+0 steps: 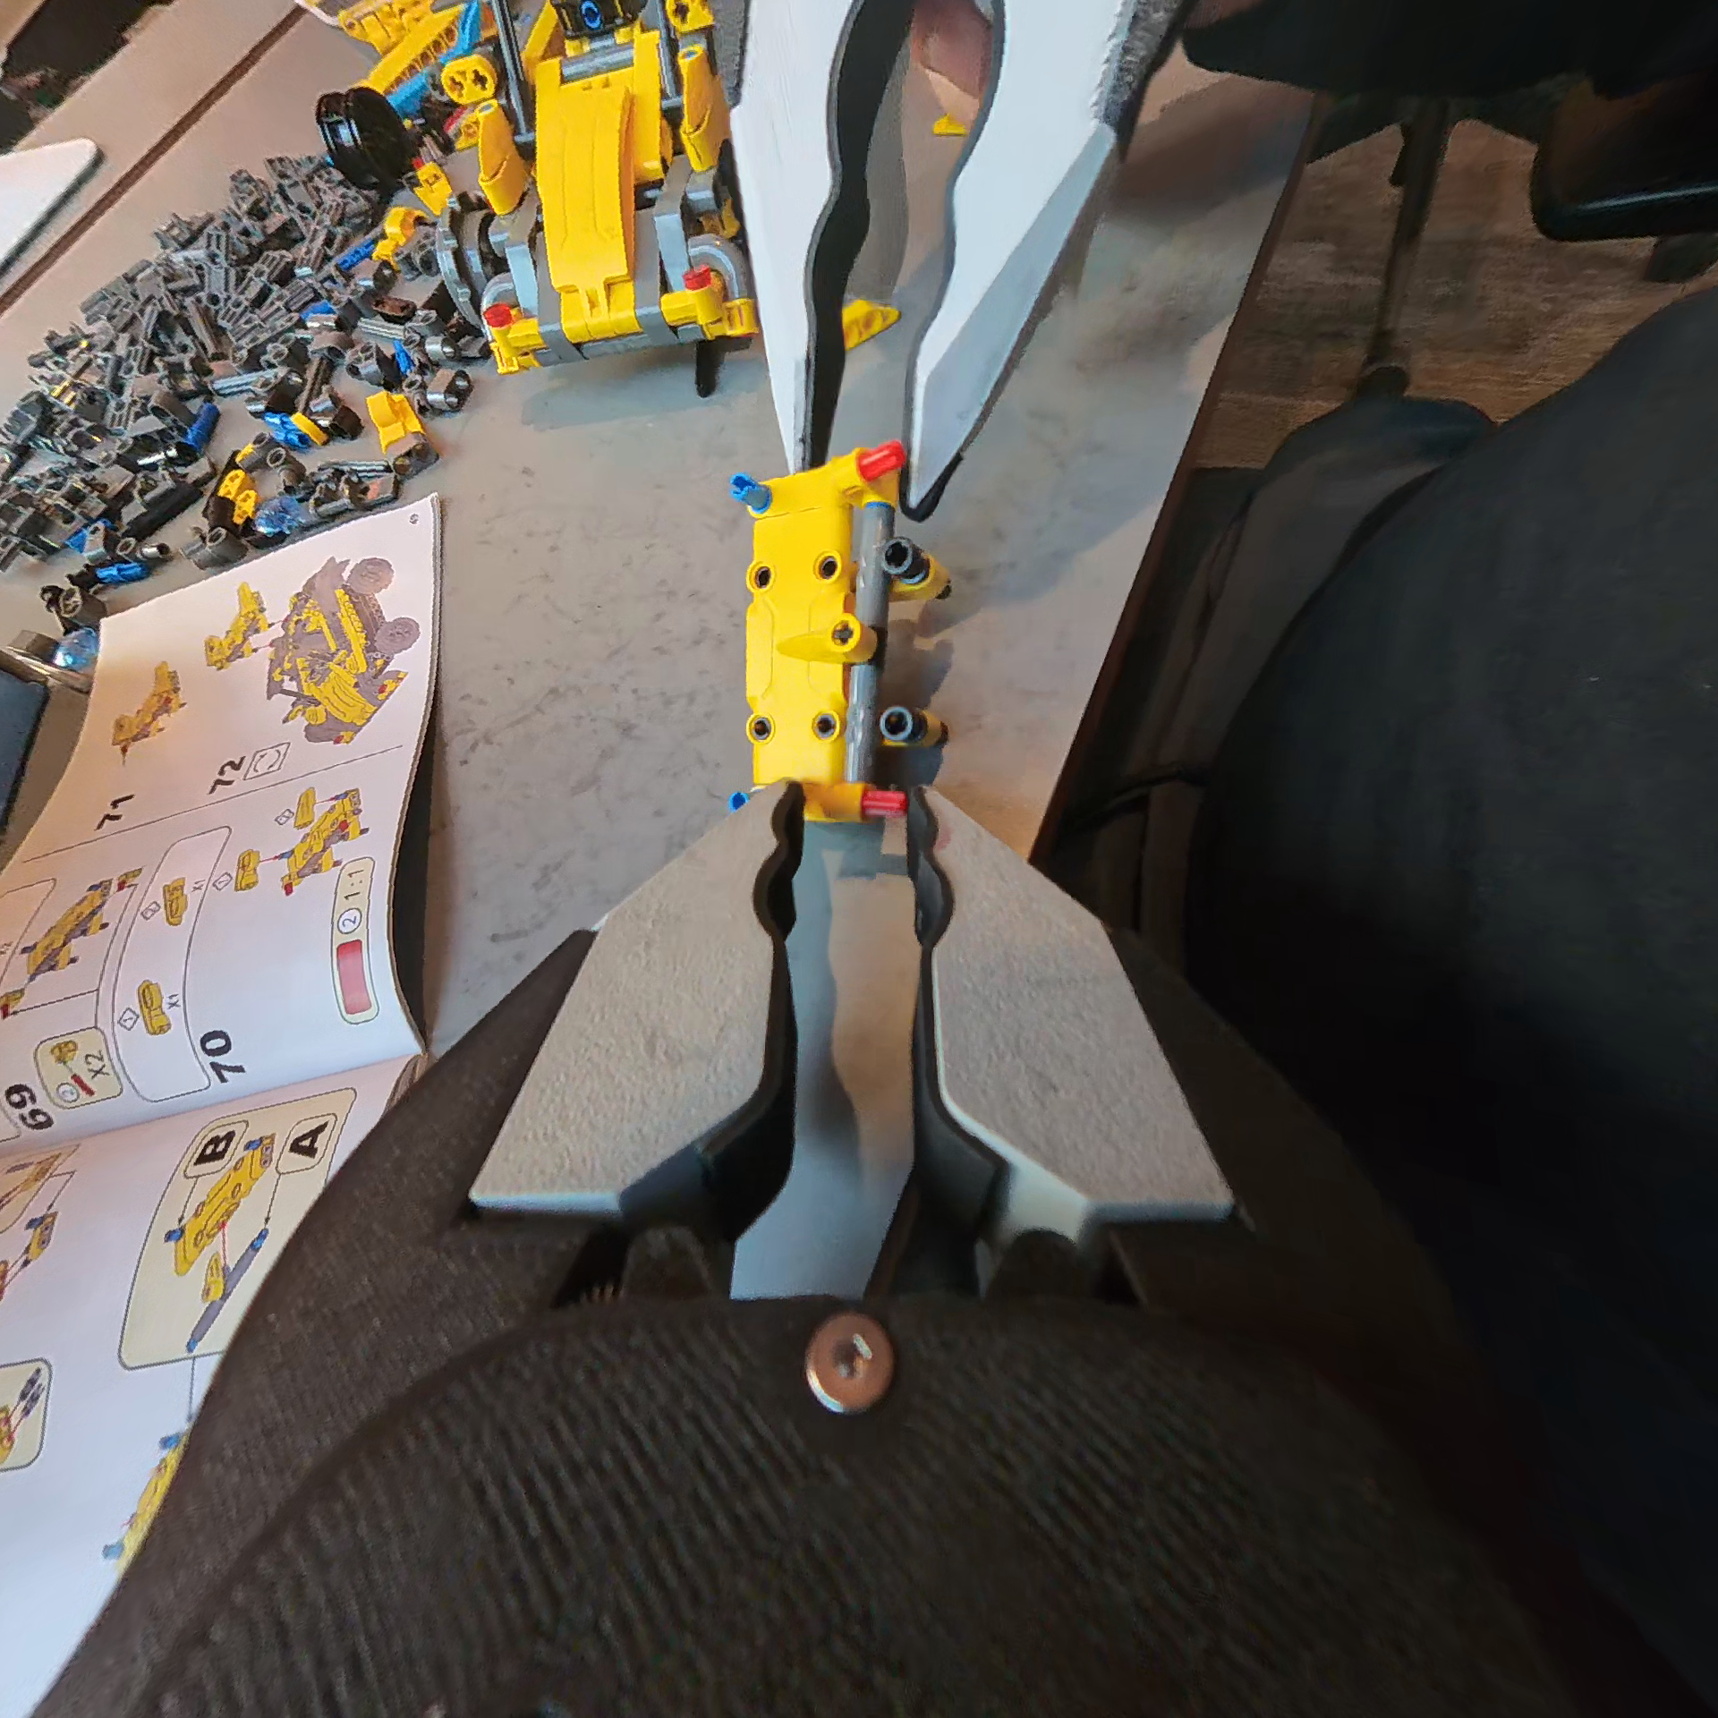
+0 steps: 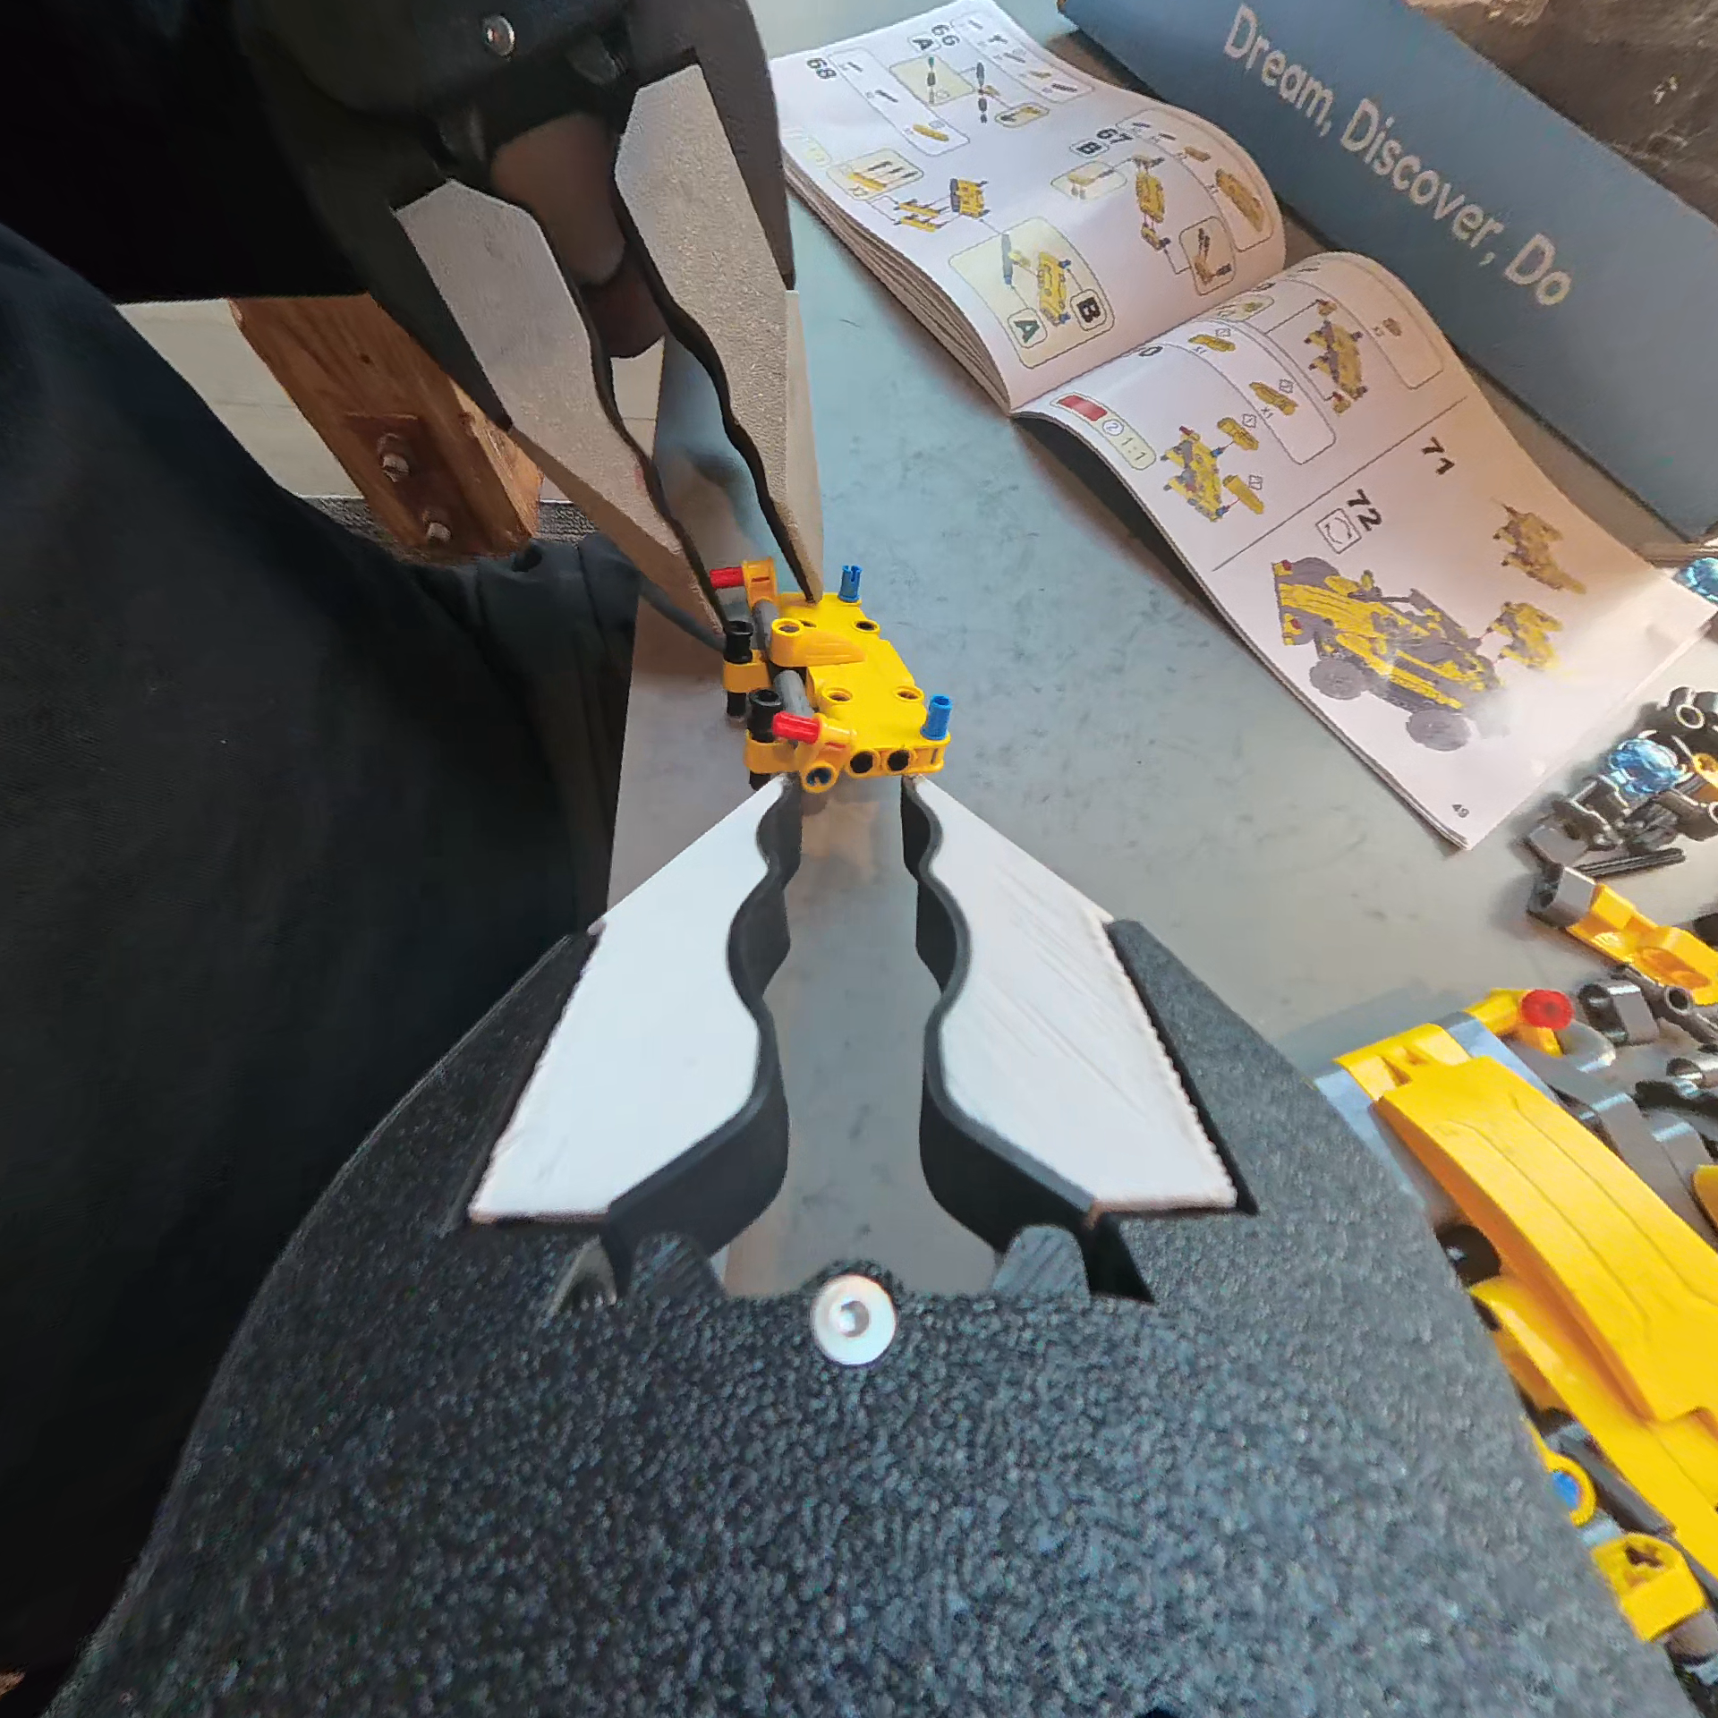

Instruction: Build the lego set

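Both the left gripper (image 1: 851,804) and right gripper (image 2: 841,786) pinch the little yellow brick piece (image 1: 818,632) above the desk (image 1: 604,651) edge; its pins might pop off.

Bare tabletop (image 1: 595,558) beside parts pile (image 1: 186,325).

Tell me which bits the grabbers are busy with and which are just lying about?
Busy with: yellow brick subassembly, left gripper and right gripper at its two ends.
Lying about: open instruction booklet, pile of loose grey pieces, part-built yellow vehicle, black wheel.
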`<move>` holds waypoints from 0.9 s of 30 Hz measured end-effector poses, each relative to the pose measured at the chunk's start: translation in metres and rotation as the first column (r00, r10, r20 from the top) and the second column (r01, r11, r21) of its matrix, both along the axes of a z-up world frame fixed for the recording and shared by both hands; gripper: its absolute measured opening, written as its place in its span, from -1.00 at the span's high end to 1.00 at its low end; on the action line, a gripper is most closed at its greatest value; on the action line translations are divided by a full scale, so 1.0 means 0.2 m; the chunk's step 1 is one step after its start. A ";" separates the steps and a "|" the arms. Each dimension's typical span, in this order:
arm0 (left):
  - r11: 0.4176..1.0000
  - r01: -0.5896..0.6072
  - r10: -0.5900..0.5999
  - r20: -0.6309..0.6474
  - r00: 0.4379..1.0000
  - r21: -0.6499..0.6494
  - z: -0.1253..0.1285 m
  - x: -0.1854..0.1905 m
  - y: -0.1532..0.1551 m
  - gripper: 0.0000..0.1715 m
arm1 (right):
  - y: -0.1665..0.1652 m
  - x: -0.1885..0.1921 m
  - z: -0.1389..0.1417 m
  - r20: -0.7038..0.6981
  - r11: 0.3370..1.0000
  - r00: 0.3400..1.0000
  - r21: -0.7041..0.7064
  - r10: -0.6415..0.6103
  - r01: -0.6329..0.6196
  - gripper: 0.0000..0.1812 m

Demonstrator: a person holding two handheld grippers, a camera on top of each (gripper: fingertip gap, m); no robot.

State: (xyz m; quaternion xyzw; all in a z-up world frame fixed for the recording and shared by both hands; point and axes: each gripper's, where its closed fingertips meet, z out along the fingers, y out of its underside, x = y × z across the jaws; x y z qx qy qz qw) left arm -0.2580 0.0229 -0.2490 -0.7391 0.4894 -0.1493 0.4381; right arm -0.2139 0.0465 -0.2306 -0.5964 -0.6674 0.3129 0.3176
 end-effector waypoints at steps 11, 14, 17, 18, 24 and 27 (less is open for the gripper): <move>1.000 -0.002 0.002 -0.030 1.000 0.009 -0.02 0.00 0.00 0.77 | -0.01 0.00 -0.04 0.024 0.999 1.000 -0.035 0.008 -0.007 0.78; 1.000 -0.009 0.009 -0.039 0.999 0.000 -0.02 0.00 0.01 0.77 | -0.01 0.01 -0.04 0.027 0.999 1.000 -0.042 0.004 -0.003 0.78; 1.000 -0.005 0.005 -0.050 0.999 -0.006 -0.01 0.00 0.02 0.76 | 0.00 0.01 -0.06 0.040 0.998 0.999 -0.057 -0.008 0.010 0.79; 1.000 -0.010 0.010 -0.051 0.999 -0.001 -0.01 -0.01 0.03 0.77 | 0.00 0.01 -0.06 0.047 0.998 0.999 -0.062 -0.013 0.016 0.79; 0.997 -0.019 0.018 -0.018 1.000 -0.068 0.00 -0.01 0.06 0.76 | 0.01 0.02 -0.08 0.065 0.996 0.998 -0.086 -0.026 0.032 0.79; 0.993 -0.035 0.035 -0.005 0.999 -0.113 -0.01 -0.01 0.08 0.76 | 0.02 0.02 -0.11 0.096 0.997 0.995 -0.067 -0.039 0.046 0.80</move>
